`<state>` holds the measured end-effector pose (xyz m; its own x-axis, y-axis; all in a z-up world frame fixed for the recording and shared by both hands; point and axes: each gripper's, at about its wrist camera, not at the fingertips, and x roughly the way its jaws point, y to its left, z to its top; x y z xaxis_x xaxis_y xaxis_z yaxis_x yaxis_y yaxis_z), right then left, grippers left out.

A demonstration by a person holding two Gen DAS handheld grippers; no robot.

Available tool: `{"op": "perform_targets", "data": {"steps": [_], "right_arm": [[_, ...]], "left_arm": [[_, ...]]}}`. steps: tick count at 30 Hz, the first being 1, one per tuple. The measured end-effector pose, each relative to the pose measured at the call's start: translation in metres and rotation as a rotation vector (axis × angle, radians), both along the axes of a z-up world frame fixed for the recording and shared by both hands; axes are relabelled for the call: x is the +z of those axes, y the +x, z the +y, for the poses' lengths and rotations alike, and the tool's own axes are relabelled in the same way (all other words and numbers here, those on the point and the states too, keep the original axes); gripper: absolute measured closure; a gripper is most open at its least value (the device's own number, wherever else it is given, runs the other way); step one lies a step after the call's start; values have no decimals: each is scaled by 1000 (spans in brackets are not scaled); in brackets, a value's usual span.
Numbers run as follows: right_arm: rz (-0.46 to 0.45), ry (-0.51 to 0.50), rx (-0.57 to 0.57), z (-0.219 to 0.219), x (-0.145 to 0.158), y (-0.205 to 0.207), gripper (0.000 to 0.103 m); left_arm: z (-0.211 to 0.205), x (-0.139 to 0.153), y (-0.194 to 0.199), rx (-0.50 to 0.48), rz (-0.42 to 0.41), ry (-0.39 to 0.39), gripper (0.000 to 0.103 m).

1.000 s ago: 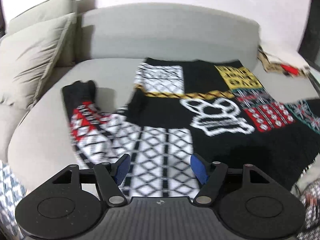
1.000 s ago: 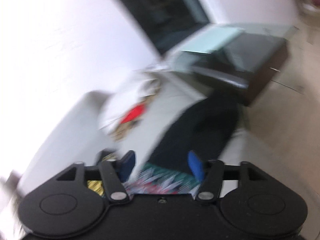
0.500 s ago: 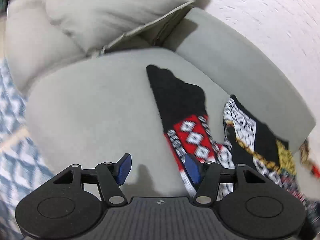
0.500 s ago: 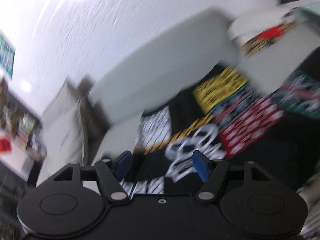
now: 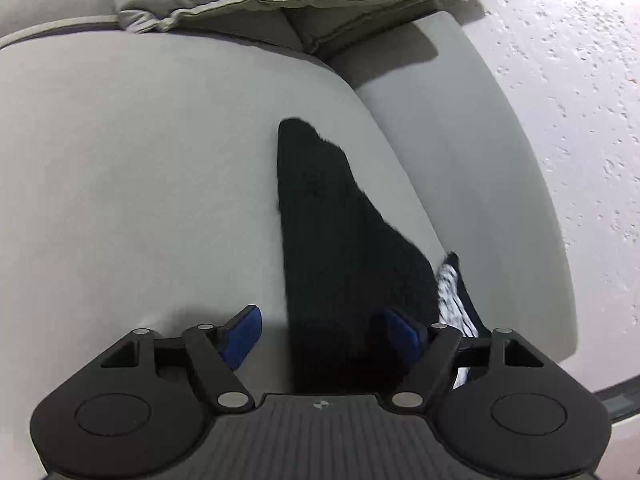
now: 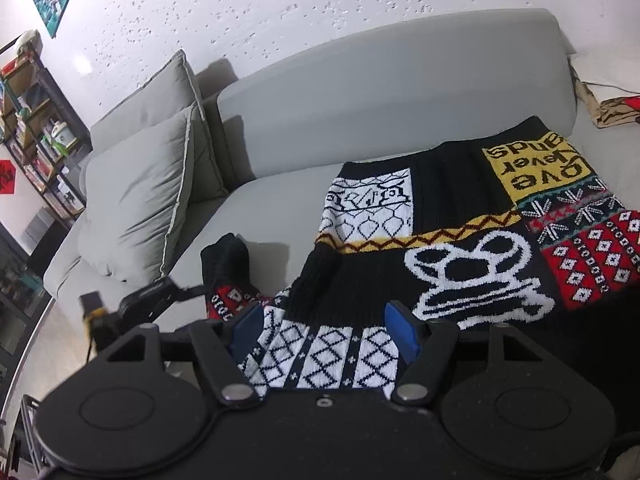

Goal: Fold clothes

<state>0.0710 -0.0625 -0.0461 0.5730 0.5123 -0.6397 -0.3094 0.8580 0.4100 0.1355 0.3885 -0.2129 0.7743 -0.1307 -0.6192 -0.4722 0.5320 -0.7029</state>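
Here, the left gripper (image 5: 322, 334) is wide open with nothing in it, low over the black sleeve (image 5: 332, 236), and the right gripper (image 6: 326, 330) is wide open and empty over the sweater (image 6: 440, 248), spread flat on the sofa (image 6: 360, 92).

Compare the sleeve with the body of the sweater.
The sleeve is narrow and lies off to the side; the body is broad and spread flat. The sleeve's end is plain black with a red band; the body carries yellow, white and red patches. Both rest on the grey sofa.
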Motion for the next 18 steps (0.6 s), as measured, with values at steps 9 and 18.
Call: {"op": "perform_targets", "data": {"steps": [9,18], "right_arm": [[-41,-39,-25,2,5,-2,36],[-28,-19,3,9,4,-8,36]], "left_arm": [[31,-2,22,51,42,45,96],[28,28,-68,184,146,379,95]]}}
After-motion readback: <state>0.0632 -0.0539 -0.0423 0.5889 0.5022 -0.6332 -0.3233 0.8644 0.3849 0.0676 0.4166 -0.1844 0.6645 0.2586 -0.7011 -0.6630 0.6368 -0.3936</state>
